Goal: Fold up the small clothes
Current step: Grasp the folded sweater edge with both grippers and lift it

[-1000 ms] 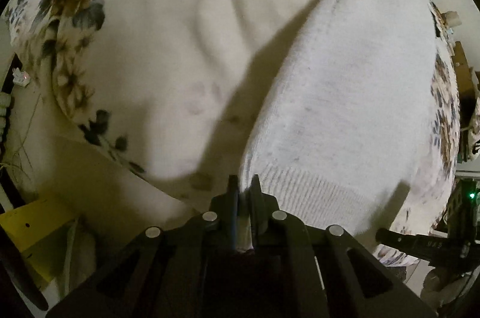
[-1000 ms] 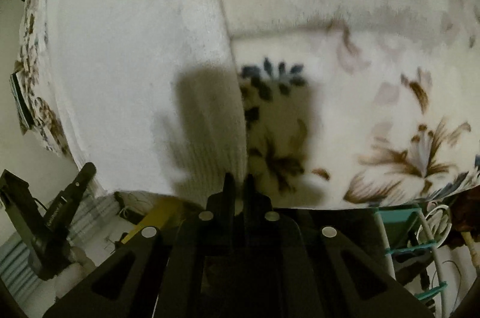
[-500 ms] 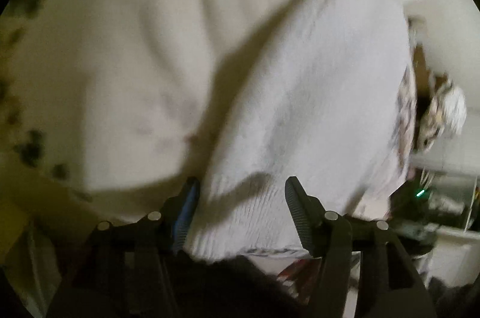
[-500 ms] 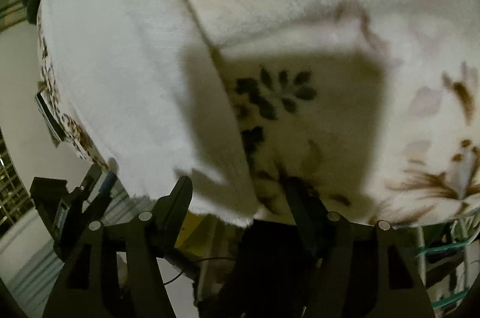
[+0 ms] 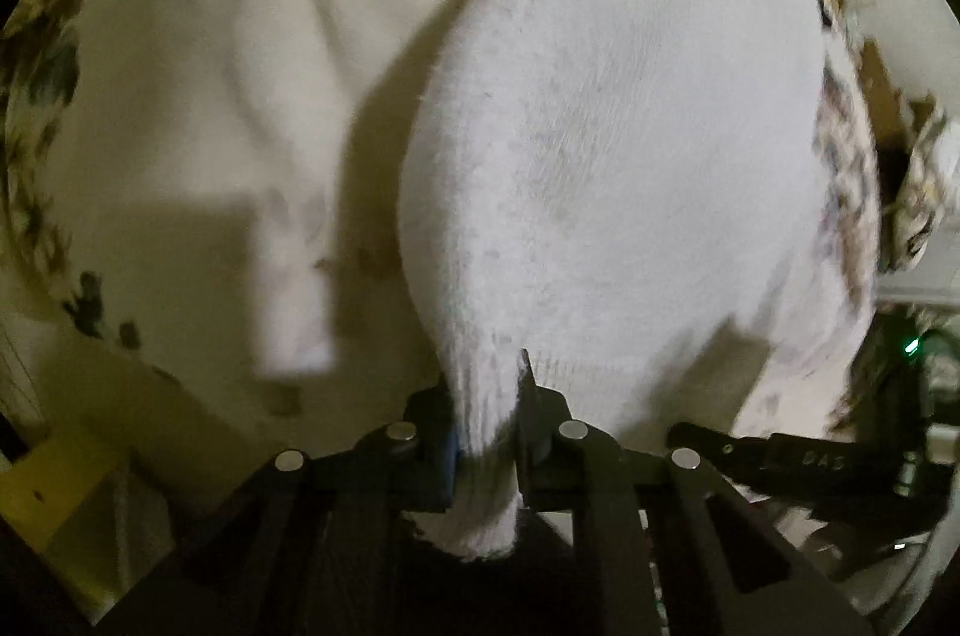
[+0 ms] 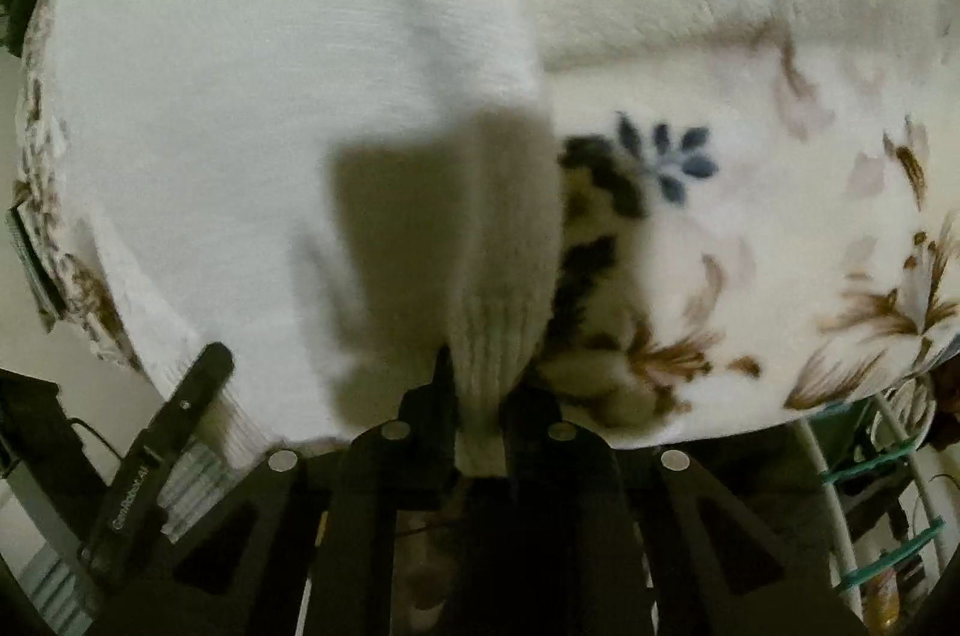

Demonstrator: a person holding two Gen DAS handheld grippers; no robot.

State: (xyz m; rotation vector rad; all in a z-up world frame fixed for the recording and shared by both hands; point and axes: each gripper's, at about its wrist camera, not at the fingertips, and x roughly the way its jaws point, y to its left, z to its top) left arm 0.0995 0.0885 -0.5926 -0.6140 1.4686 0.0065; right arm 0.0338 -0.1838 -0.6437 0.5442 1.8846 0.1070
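Left gripper (image 5: 487,417): black angular linkage frame, silver round rivets, blue pad on inner finger. Right gripper (image 6: 477,399): same black frame, silver rivets, triangular cut-outs behind fingers.

Both grippers clamped on cloth

Left gripper (image 5: 487,417) low centre of its frame, jaws pinching the white knit garment (image 5: 630,144); right gripper (image 6: 477,411) likewise.

You have a floral blanket (image 5: 198,108) as the supporting surface; a white knit garment (image 5: 630,168) lies directly on it.
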